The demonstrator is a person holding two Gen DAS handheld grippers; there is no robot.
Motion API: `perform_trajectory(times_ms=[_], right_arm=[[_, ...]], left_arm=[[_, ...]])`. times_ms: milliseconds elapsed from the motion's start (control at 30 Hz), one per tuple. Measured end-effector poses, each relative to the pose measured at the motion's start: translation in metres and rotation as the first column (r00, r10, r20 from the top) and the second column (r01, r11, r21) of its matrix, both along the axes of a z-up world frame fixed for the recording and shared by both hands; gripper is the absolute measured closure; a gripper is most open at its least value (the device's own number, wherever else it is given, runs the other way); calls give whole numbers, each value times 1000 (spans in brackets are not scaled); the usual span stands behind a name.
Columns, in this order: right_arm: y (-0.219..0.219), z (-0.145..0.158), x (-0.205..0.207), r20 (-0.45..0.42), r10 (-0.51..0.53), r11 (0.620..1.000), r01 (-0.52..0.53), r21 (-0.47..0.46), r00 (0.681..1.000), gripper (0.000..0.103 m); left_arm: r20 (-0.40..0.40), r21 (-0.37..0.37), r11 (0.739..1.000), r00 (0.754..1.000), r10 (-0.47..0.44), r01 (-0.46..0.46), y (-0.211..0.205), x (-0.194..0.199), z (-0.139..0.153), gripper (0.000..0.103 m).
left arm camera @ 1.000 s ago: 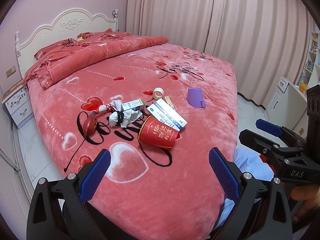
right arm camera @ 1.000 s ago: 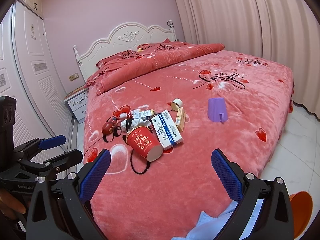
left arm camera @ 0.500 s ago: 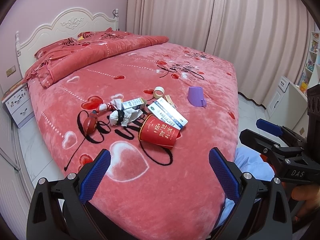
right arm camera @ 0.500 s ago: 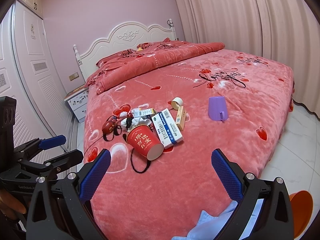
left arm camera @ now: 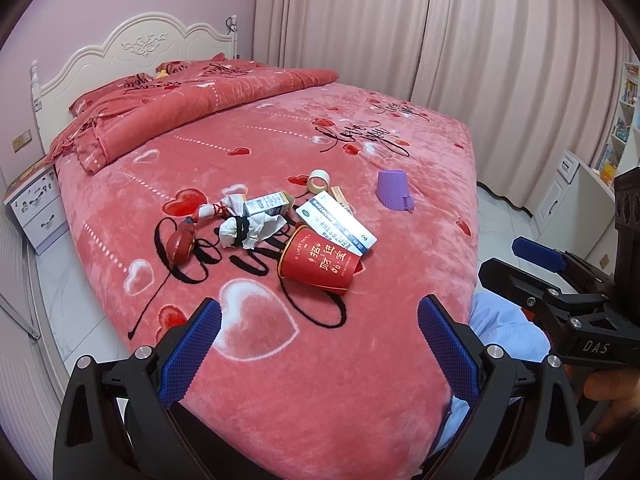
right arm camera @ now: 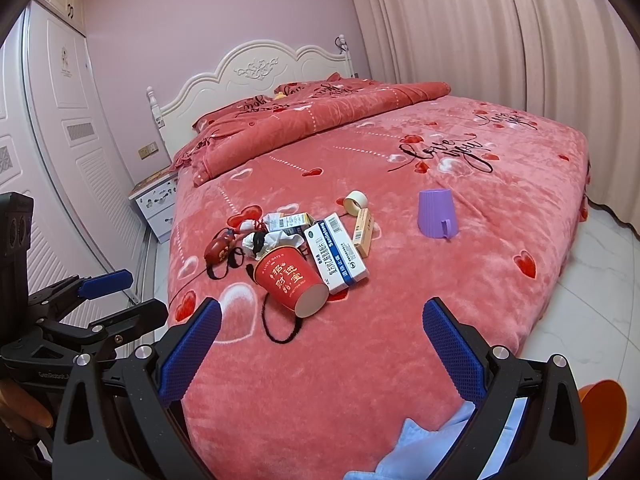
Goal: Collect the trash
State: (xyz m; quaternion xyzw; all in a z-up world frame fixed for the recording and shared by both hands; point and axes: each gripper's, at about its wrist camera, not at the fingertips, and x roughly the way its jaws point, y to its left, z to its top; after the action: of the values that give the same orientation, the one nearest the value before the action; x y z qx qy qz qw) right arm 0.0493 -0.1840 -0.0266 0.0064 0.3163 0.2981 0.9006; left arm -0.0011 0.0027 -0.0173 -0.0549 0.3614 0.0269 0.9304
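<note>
A pile of trash lies on the red bedspread: a red paper cup [left arm camera: 318, 264] [right arm camera: 291, 280] on its side, white and blue boxes [left arm camera: 336, 226] [right arm camera: 336, 254], crumpled tissue [left arm camera: 250, 230] [right arm camera: 260, 242], a tape roll [left arm camera: 319, 180] [right arm camera: 356, 202] and a small tan box [right arm camera: 363, 232]. My left gripper [left arm camera: 318, 350] is open and empty, short of the cup. My right gripper [right arm camera: 322, 354] is open and empty, also short of the cup. Each gripper shows at the edge of the other's view.
A purple cup [left arm camera: 394, 190] [right arm camera: 436, 214] stands upside down to the right of the pile. A red pouch with black cord [left arm camera: 180, 246] lies left of it. A nightstand [right arm camera: 154, 204] stands by the headboard. An orange object [right arm camera: 604, 416] sits on the floor.
Both grippers have moved slightly closer to the pile; jaws stay open.
</note>
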Motion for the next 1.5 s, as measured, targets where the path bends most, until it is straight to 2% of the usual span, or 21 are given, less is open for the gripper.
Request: perform_trajectory(times_ms=[533,867,1067,1233,1500], right_arm=[[0,-1,0,-1,2,1000,-2,0,1000,5],[-5,6,7,-12,29,1000,-29,2,1000,5],[-1,10,14,-12,79,997,-80,-25,997,5],[9,5,26,-46,127,991,-130,-46,991,5],[22,3,48,-77,212,976,-215,-29,974,5]], left_arm=[[-1,1,1000,1000,-1,1,0,1,0,6],[-34,45,999,999,-27,29,-4,7,1,6],[-65,89,995,997,-40,46,-2,17,4,6],[-114,118,990,992,-62,76,3,27,-1,6],[-174,113,983,977,-124,145,24,42,-11,6]])
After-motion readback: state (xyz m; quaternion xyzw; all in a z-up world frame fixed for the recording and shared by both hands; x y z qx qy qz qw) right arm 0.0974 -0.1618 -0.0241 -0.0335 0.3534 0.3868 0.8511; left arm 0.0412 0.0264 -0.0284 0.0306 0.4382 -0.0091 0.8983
